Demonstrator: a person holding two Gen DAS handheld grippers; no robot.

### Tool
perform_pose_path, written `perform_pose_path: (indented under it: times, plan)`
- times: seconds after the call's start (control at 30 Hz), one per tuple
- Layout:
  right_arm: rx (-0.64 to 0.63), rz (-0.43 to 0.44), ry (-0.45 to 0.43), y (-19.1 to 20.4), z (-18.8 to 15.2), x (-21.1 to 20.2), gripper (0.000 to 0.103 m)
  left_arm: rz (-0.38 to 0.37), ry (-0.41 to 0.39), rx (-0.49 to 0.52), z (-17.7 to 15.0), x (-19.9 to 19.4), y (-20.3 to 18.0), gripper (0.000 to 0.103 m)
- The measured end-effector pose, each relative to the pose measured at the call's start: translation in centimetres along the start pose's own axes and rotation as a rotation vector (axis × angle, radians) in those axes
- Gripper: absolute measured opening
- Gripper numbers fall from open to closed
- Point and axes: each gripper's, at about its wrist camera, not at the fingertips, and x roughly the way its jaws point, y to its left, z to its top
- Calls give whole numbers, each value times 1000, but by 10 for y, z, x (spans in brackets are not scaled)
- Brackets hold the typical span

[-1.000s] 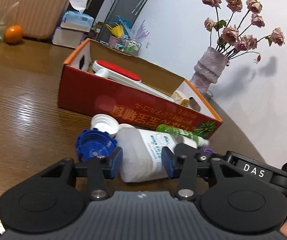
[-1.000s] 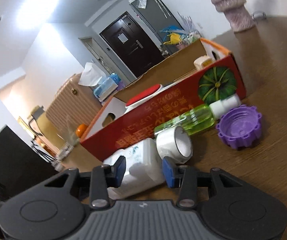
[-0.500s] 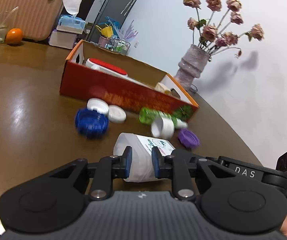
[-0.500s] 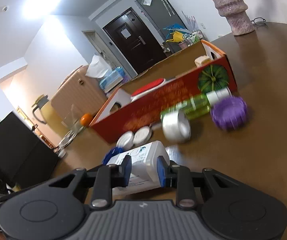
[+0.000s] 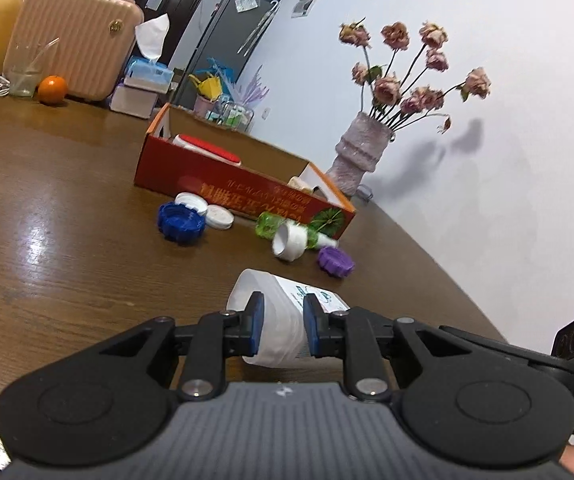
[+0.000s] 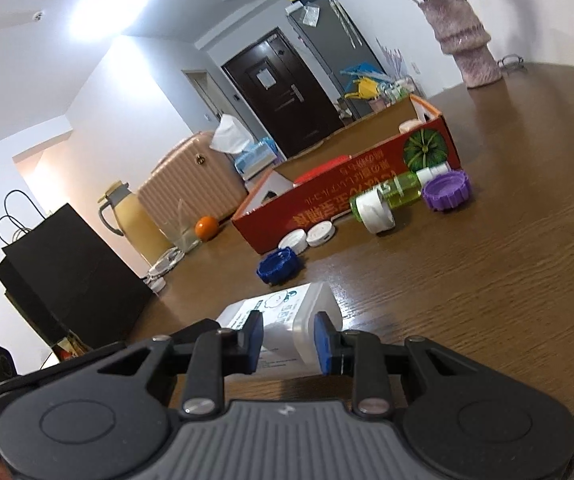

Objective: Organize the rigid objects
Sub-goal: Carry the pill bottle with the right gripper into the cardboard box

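Both the left gripper [image 5: 279, 326] and the right gripper [image 6: 288, 339] pinch the white bottle [image 5: 283, 312], probably lifted, well in front of the red box [image 5: 243, 190], so they should carry it level together.

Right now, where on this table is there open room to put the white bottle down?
Bare wood lies on the near side of the blue cap, and between the white bottle and the purple cap. It is crowded along the red box front: caps, tape roll and green bottle cluster there.
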Motion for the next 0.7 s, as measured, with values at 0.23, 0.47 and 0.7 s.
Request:
perform_pose_path:
  times: [0.23,0.47,0.7]
  plan:
    - [-15,6,-53,4,21,0,27,-28,-42,24,29,16,-9,21]
    - [-43,-3,-123,0,77,31,27,-36,-101,67,83,69,-18,21]
    - [-66,-22,-127,-14,151,98,27,-25,-96,35,147,151,-1,21]
